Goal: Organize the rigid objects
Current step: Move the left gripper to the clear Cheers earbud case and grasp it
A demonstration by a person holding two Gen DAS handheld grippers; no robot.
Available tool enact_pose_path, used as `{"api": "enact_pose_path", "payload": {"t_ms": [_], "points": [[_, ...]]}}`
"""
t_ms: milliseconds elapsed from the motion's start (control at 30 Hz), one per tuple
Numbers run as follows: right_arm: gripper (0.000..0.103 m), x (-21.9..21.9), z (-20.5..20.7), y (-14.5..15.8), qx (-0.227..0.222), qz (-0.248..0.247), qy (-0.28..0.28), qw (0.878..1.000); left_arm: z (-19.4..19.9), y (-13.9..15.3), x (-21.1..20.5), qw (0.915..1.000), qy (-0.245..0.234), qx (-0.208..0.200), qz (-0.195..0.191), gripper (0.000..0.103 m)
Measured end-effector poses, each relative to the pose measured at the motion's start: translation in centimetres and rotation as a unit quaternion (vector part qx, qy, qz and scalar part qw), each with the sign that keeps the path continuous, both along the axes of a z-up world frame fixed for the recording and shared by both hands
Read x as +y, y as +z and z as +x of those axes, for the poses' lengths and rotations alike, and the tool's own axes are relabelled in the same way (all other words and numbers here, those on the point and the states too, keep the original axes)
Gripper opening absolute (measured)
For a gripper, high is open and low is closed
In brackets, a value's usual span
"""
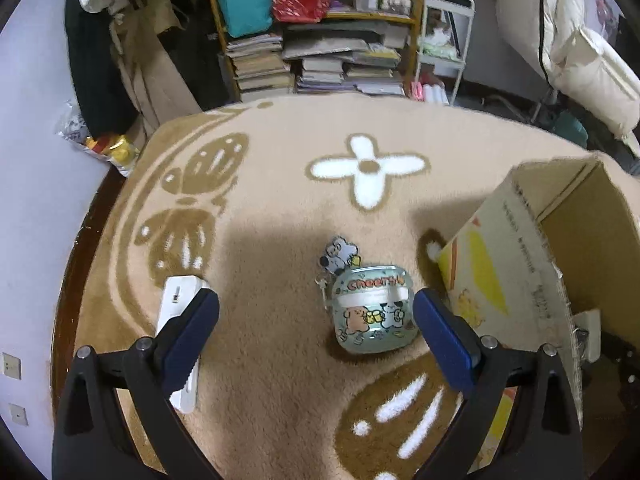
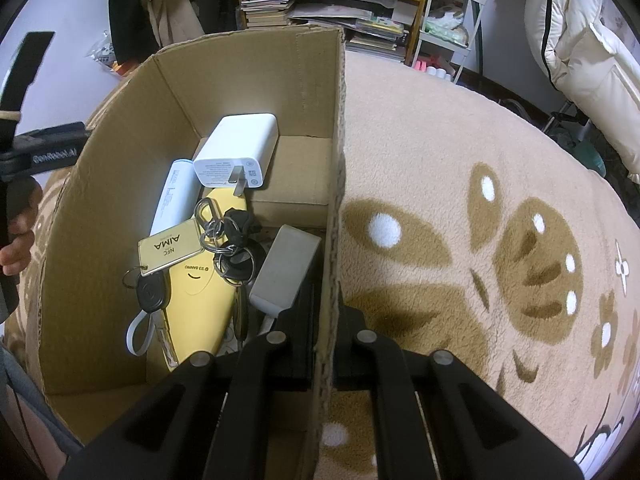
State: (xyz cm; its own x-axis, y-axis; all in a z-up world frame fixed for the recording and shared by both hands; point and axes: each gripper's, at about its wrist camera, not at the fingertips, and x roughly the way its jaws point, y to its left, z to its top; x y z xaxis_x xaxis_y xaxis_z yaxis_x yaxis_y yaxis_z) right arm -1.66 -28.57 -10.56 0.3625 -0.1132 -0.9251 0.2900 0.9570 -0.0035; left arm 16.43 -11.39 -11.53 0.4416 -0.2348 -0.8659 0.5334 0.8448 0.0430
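Note:
In the left wrist view my left gripper [image 1: 314, 304] stands open just above the beige blanket [image 1: 280, 200]. A pale green earbud case [image 1: 372, 312] with cartoon prints and a koala charm [image 1: 340, 258] lies between the blue pads [image 1: 444, 340], closer to the right one and untouched. A white plug-like device [image 1: 176, 320] lies partly under the left finger. In the right wrist view my right gripper [image 2: 326, 320] is shut on the side wall of the cardboard box [image 2: 240, 80]. Inside are a white charger [image 2: 236, 152], a white tube [image 2: 176, 196], keys with a gold tag [image 2: 170, 248], a yellow case [image 2: 204, 280] and a grey block [image 2: 286, 268].
The cardboard box [image 1: 500, 240] stands right of the earbud case. The blanket covers a round table with a dark wooden rim [image 1: 80, 260]. Behind it are a bookshelf [image 1: 312, 60], hanging clothes [image 1: 132, 60] and a white cart [image 1: 444, 40]. A hand [image 2: 16, 236] shows at the left edge.

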Motion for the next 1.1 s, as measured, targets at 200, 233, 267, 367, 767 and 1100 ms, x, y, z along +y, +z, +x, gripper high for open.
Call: {"api": "enact_pose_path", "payload": {"t_ms": [200, 233, 267, 367, 767, 1100], "points": [[0.007, 0.1, 0.1, 0.0, -0.001, 0.002, 0.000, 1.000, 0.1, -2.0, -0.5, 0.9996, -0.014, 0.023, 0.010, 0.096], [0.007, 0.2, 0.0, 0.0, -0.001, 0.002, 0.000, 1.000, 0.0, -2.0, -0.6, 0.9996, -0.015, 0.024, 0.010, 0.096], [0.007, 0.3, 0.1, -0.1, -0.001, 0.001, 0.001, 1.000, 0.0, -2.1, -0.7, 0.9995, -0.017, 0.024, 0.009, 0.096], [0.007, 0.2, 0.0, -0.1, 0.000, 0.002, 0.000, 1.000, 0.0, -2.3, -0.7, 0.9994, -0.018, 0.029, 0.001, 0.096], [0.007, 0.2, -0.1, -0.1, -0.001, 0.003, 0.001, 1.000, -0.1, -3.2, -1.3, 0.9986, -0.033, 0.041, -0.003, 0.081], [0.007, 0.4, -0.1, -0.2, -0.001, 0.003, 0.001, 1.000, -0.2, -4.1, -1.9, 0.9986, -0.030, 0.043, -0.007, 0.059]]}}
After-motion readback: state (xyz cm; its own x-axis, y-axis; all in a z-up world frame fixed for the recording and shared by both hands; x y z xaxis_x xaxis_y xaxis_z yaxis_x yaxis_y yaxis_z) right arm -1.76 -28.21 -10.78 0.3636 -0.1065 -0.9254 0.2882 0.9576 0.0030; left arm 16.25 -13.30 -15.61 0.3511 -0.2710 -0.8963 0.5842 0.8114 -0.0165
